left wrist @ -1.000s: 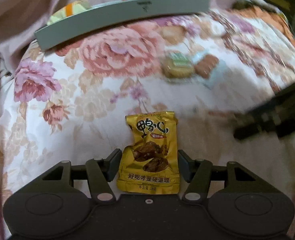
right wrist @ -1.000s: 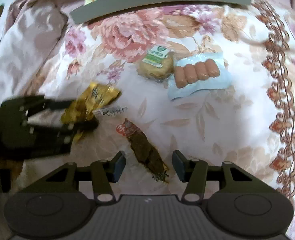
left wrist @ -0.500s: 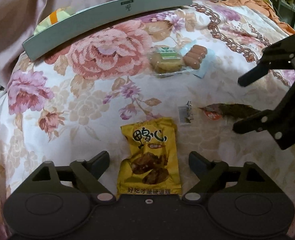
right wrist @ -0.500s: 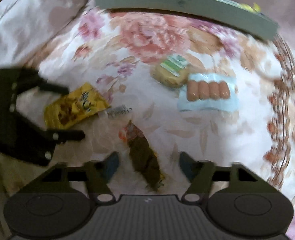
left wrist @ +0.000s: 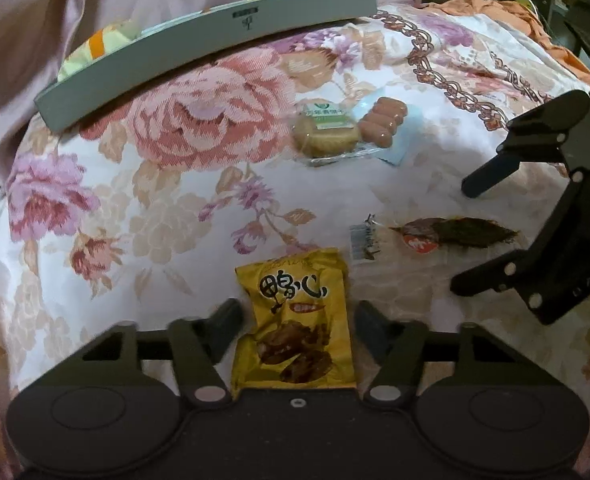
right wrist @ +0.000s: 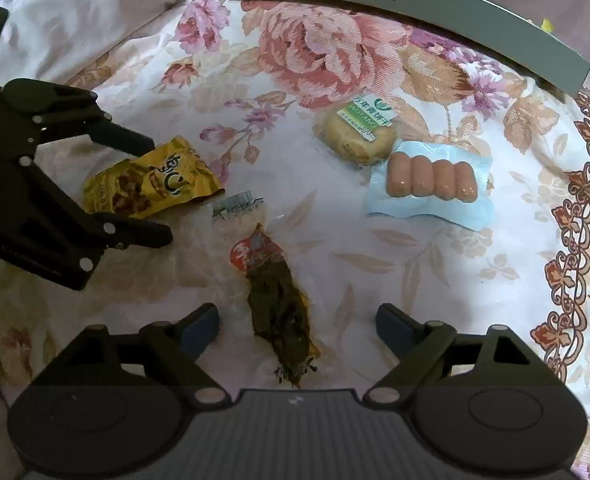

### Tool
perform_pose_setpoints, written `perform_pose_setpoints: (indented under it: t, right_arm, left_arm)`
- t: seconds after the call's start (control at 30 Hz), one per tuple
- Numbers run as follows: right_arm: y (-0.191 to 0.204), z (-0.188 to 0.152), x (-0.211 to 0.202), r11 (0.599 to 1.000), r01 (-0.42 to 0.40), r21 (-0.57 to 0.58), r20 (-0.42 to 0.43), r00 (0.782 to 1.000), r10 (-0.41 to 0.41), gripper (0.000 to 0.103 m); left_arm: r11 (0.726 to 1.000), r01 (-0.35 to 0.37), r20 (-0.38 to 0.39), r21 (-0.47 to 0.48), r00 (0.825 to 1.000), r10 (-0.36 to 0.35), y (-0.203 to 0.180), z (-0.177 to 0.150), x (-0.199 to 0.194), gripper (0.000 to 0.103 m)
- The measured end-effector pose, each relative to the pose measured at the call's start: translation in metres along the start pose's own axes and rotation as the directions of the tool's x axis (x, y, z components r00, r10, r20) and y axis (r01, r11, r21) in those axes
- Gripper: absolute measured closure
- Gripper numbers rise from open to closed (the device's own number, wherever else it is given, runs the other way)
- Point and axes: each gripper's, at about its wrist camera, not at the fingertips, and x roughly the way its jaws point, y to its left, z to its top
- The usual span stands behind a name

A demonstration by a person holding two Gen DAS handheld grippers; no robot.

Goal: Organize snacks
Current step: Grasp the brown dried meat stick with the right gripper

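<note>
A floral quilted bedspread [left wrist: 143, 184] carries the snacks. The yellow crinkly foil snack packet [left wrist: 295, 320], light and slippery, lies between the closing, not-yet-pinching left hand-held gripper [left wrist: 297, 316]; best taken across its flat sides. Beside it, a dark vacuum-sealed snack [right wrist: 279, 300] lies under the released, widening right hand-held gripper [right wrist: 297, 320]. Only the left view shows packets inside the grey tray [left wrist: 215, 44].

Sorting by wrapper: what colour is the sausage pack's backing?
Light blue, under four pinkish sausages; the sausage pack shows best in the right wrist view.
</note>
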Motion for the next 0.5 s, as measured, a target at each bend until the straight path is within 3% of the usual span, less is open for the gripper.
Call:
perform_pose_setpoints:
  t: [0.23, 0.4, 0.5]
  right_arm:
    - [0.001, 0.0, -0.004, 0.999, -0.035, 0.039, 0.022, 0.999, 0.034, 0.045]
    - [0.003, 0.0, -0.006, 0.999, -0.026, 0.037, 0.025, 0.999, 0.025, 0.05]
    - [0.012, -0.001, -0.008, 1.0, 0.01, -0.015, 0.038, 0.999, -0.009, 0.051]
  left_arm:
    - [0.999, 0.011, 0.017, -0.044, 1.0, -0.01, 0.001, -0.001, -0.005, 0.055]
    - [0.985, 0.049, 0.035, -0.162, 0.998, -0.044, 0.012, -0.001, -0.007, 0.056]
    - [0.981, 0.059, 0.05, -0.187, 0.997, -0.051, 0.014, -0.001, -0.007, 0.056]
